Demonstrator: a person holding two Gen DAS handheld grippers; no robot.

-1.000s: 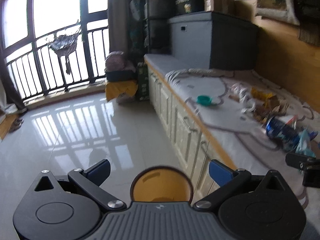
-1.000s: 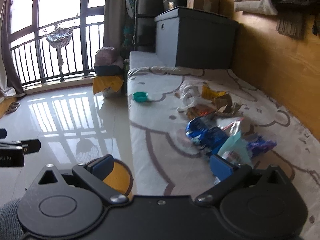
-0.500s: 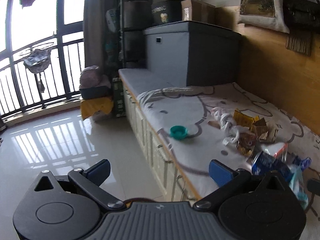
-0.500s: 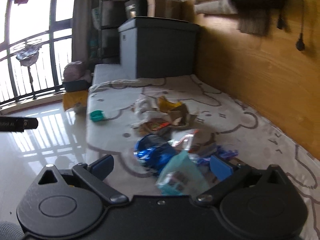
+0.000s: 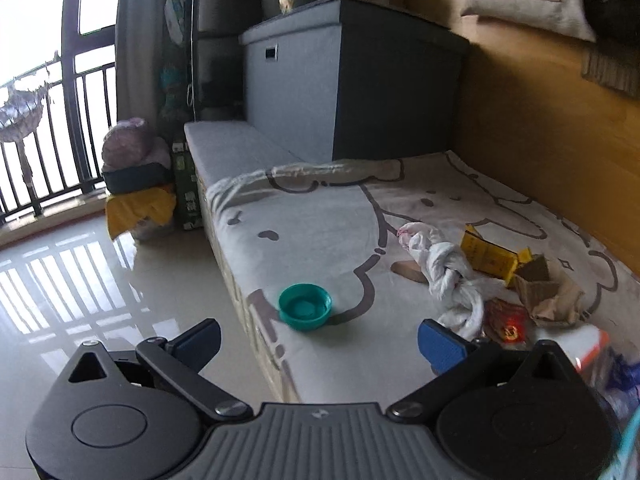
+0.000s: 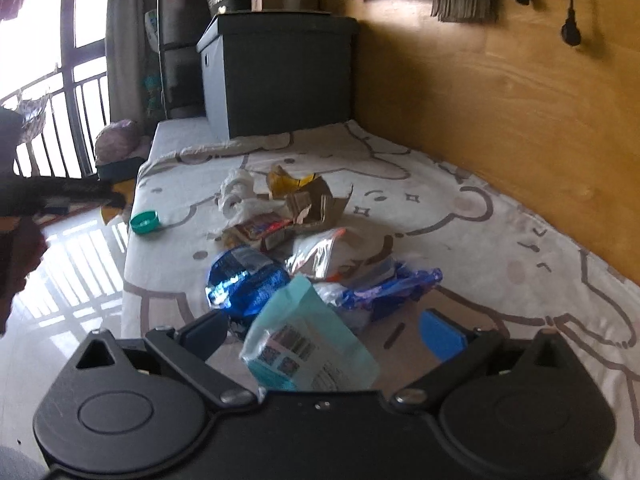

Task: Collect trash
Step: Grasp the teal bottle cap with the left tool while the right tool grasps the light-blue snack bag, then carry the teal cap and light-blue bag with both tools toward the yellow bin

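**Both tongs spread wide over a bed strewn with rubbish**

Right wrist view first: the right gripper [image 6: 323, 330] hangs low over the bed [image 6: 500, 248] with its jaws wide apart and nothing between the pads, though a pale teal packet [image 6: 308, 344] lies just in front of it, almost framed by the fingers. That looks like the first pick, I'd judge, since it is nearest and stands up a little from the sheet. Beside it sit a crumpled blue wrapper [image 6: 244, 282], a silver foil bag [image 6: 314, 254] and, further back, torn cardboard [image 6: 316, 206] and a knotted white bag [image 6: 236, 196], all heaped together mid-bed.

From the other side, the left gripper [image 5: 320, 338] is likewise spread open and empty, held out near the bed's edge. A green lid [image 5: 305, 306] lies alone there, apart from the heap, close to the drop to the floor. Keeping the left one free probably lets it take that stray piece.
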